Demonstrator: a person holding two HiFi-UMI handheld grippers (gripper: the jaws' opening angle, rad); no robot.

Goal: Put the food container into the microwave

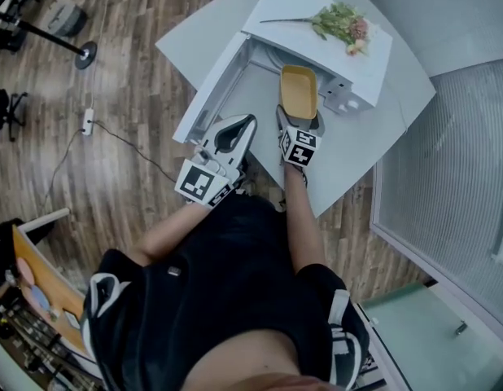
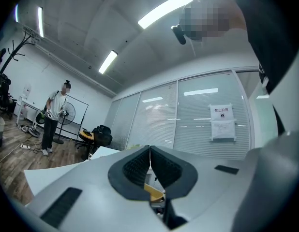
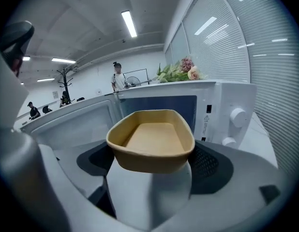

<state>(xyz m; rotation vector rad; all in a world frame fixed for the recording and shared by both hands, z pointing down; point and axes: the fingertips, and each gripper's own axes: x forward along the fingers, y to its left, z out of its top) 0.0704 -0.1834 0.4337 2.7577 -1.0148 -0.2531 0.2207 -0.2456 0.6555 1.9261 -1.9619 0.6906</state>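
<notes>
Loading step in hand, yellow food container [image 3: 150, 141] clamped in the right gripper [image 3: 150, 164] just before the open microwave [image 3: 222, 105] — left gripper [image 2: 150, 164] pressed closed on nothing — next, probably a level slide into the cavity

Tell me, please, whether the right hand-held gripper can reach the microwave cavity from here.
Probably yes: the door is swung open, and the right hand-held gripper, holding the food container, faces the microwave opening with nothing visible between.

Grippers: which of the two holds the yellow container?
The right gripper: its jaws clamp the container in front of the open microwave. The left gripper is shut, with nothing between its jaws.
</notes>
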